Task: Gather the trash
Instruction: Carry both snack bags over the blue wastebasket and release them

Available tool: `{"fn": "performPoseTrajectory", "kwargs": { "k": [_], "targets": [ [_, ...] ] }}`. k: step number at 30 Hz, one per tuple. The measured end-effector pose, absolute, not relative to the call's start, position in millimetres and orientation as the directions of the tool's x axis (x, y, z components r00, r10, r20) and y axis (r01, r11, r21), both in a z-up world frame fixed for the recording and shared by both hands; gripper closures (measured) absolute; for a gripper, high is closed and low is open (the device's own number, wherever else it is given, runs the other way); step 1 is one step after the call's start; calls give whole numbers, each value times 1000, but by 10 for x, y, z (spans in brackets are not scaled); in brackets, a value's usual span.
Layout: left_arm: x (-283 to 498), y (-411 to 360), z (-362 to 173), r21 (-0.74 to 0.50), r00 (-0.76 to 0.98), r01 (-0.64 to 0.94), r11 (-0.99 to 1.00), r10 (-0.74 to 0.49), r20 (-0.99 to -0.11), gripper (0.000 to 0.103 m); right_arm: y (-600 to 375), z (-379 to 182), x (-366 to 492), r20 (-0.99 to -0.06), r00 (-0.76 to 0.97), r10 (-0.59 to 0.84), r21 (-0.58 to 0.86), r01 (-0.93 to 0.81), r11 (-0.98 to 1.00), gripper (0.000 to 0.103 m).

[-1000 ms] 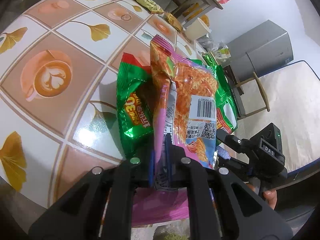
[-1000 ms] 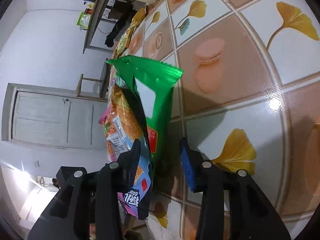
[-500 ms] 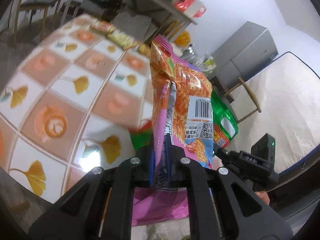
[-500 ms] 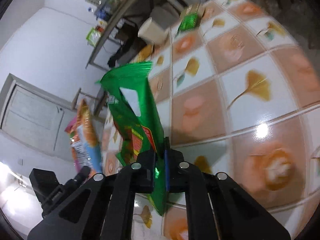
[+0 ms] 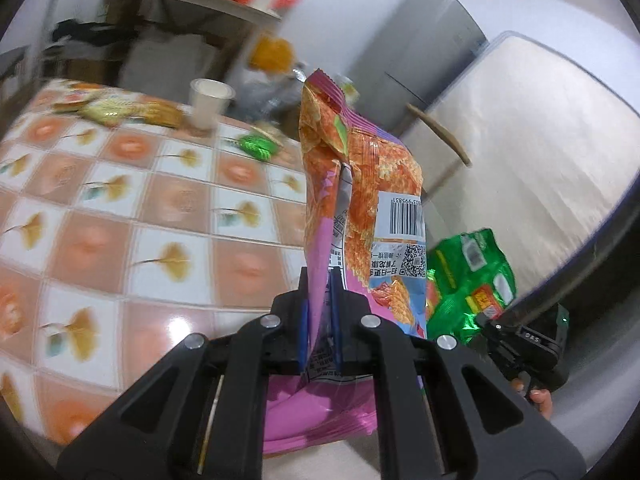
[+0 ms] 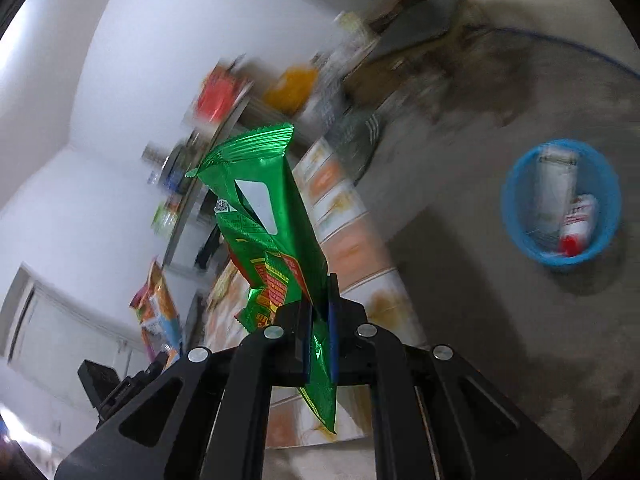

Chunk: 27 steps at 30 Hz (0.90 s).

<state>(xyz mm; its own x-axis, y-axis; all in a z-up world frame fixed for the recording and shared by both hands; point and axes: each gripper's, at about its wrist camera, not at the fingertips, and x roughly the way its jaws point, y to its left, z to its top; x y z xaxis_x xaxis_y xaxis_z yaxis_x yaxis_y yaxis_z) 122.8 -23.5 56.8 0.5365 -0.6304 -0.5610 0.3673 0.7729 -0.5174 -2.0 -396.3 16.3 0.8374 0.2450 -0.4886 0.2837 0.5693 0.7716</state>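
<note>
Tiled table (image 5: 120,216) below wrapper-clamping jaws; blue basket (image 6: 516,216) on grey floor (image 6: 500,340).

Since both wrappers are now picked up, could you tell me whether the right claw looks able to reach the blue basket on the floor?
Probably yes. The right claw, shut on the green wrapper, is off the table, and the blue basket sits on open floor with nothing visible between them. The basket already holds some trash but looks to have room.

Shelf clutter (image 6: 224,96) motion-blurred, items unreadable. Blue bin (image 6: 560,256) contents smeared. Orange wrapper (image 5: 360,200) lower end hidden behind the fingers.
</note>
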Motion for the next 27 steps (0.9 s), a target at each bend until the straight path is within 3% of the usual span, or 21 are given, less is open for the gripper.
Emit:
{"fn": "performPoseTrajectory", "kwargs": {
  "k": [6, 10, 20, 27],
  "targets": [
    [1417, -1233, 517, -481, 429, 490, 727, -682, -593, 95, -4876, -41, -985, -529, 848, -26, 754, 484, 444, 96],
    [1526, -1884, 465, -475, 343, 540, 694, -698, -629, 95, -5276, -310, -1415, -559, 820, -123, 753, 564, 339, 96],
    [1791, -3428, -287, -445, 125, 571, 690, -609, -783, 95, -5578, -1320, -927, -680, 733, -15, 714, 667, 212, 96],
    [2121, -4184, -973, -464, 10, 520, 717, -549, -836, 95, -5903, -1906, -240, -703, 710, 54, 707, 687, 166, 94]
  ]
}}
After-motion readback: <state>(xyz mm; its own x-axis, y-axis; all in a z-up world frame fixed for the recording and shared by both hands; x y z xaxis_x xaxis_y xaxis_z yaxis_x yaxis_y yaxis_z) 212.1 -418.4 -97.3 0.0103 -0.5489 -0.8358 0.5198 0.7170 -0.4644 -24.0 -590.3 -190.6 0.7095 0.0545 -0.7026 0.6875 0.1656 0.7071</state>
